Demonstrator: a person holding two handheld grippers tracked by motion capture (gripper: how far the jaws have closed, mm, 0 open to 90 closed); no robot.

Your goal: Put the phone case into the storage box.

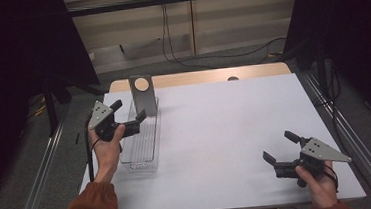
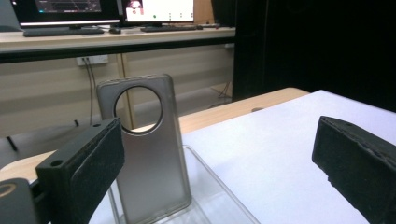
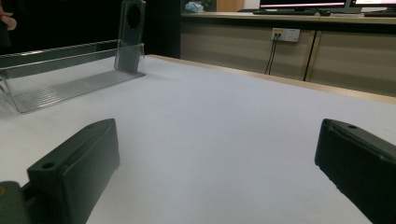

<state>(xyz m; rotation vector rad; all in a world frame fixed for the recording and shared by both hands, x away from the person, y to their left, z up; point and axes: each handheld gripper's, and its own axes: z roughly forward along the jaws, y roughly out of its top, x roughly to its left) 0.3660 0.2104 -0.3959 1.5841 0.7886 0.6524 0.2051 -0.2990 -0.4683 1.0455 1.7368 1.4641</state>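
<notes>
Black jaws of the left gripper (image 2: 219, 168) stand spread wide, nothing between them, just short of the phone case (image 2: 147, 149). White table (image 1: 226, 131) carries a clear tray (image 1: 143, 138) along its left side; the grey phone case stands upright at that tray's far end. Well apart from the tray, the right gripper (image 1: 278, 152) is likewise spread and empty.
</notes>
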